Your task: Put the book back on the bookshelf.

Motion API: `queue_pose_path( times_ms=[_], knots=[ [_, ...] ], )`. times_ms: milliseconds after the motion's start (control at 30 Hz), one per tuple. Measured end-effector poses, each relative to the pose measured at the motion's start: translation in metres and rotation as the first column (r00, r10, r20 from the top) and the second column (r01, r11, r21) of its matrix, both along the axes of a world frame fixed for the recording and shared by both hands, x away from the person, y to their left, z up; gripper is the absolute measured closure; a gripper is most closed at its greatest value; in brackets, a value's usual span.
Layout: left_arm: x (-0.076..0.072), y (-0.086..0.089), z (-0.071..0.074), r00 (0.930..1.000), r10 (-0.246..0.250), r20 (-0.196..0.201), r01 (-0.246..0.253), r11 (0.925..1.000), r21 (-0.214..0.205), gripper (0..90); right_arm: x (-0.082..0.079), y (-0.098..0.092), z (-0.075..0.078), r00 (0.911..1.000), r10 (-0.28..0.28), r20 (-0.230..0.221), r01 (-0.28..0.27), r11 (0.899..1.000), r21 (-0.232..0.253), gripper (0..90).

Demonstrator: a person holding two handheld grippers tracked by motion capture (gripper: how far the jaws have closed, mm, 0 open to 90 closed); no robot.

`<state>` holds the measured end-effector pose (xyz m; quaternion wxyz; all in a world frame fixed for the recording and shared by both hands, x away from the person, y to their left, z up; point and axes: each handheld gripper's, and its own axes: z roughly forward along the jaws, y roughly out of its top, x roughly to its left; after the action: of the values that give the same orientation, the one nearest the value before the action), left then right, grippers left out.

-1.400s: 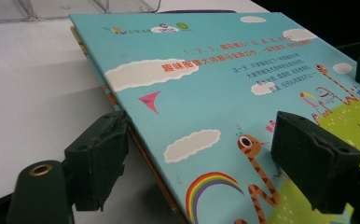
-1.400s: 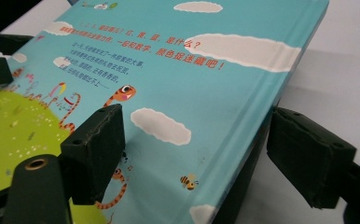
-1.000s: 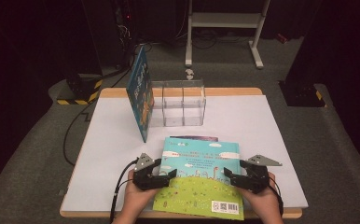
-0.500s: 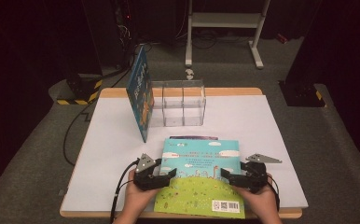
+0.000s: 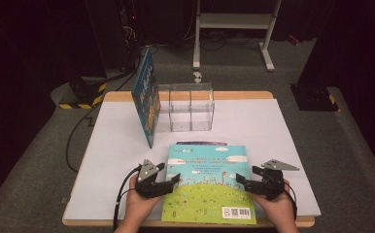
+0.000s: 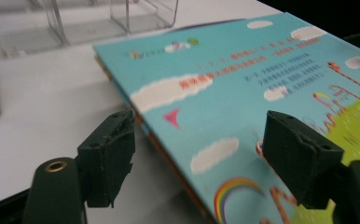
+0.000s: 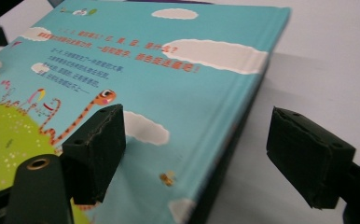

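A picture book [image 5: 207,184] with a sky-blue and green cover lies flat at the table's front middle, on top of another book whose purple edge [image 5: 202,143] shows behind it. My left gripper [image 5: 176,178] lies at the book's left edge. It is open, and its jaws have just been closing a little. In the left gripper view [image 6: 197,135], one jaw stands beside the book [image 6: 225,84] over the table and the other over the cover. My right gripper [image 5: 239,178] is open at the right edge. In the right gripper view [image 7: 197,126] its jaws straddle that edge of the book [image 7: 136,60].
A blue book [image 5: 145,104] stands upright against the left side of a clear plastic divider box [image 5: 185,108] at the back of the white table [image 5: 282,126]. A metal stand [image 5: 234,19] and a yellow-black striped block [image 5: 86,92] sit on the floor beyond.
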<state>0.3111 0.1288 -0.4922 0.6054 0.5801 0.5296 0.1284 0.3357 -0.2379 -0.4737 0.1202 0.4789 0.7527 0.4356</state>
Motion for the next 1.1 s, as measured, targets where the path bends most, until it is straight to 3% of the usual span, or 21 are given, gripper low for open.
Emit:
queue_pose_path(
  times_ms=[67,233,333,433,667,800,1100],
  knots=[
    [-0.004,0.002,-0.003,0.9996,-0.011,-0.024,0.010,0.9992,-0.039,23.2,-0.003,-0.003,-0.002,0.9999,0.003,-0.012,-0.003,1.000,0.023,20.0],
    [-0.008,-0.003,-0.007,0.9969,-0.057,-0.053,0.053,0.9946,-0.089,20.1,-0.008,0.000,-0.002,0.9989,0.034,-0.034,-0.033,0.999,0.040,20.0],
    [-0.008,-0.007,-0.007,0.9969,-0.054,-0.057,0.050,0.9962,-0.072,15.6,-0.009,0.007,-0.002,0.9982,0.055,-0.026,-0.054,0.998,0.035,20.1],
    [-0.008,-0.008,-0.005,0.9973,-0.050,-0.054,0.048,0.9978,-0.047,16.2,-0.011,0.012,0.000,0.9991,0.037,-0.020,-0.037,0.999,0.011,20.1],
    [0.000,-0.012,-0.005,0.9972,-0.053,-0.053,0.050,0.9972,-0.057,17.9,-0.010,0.013,0.002,1.0000,0.002,0.000,-0.002,1.000,-0.026,20.4],
    [0.006,-0.015,-0.004,0.9974,-0.051,-0.050,0.048,0.9971,-0.058,18.4,-0.005,0.011,0.002,1.0000,-0.007,-0.001,0.007,1.000,-0.021,20.3],
    [0.033,-0.023,-0.002,0.9972,-0.047,-0.057,0.044,0.9980,-0.046,18.4,0.024,0.004,0.002,0.9993,-0.030,-0.024,0.030,0.999,-0.013,21.0]
  ],
)
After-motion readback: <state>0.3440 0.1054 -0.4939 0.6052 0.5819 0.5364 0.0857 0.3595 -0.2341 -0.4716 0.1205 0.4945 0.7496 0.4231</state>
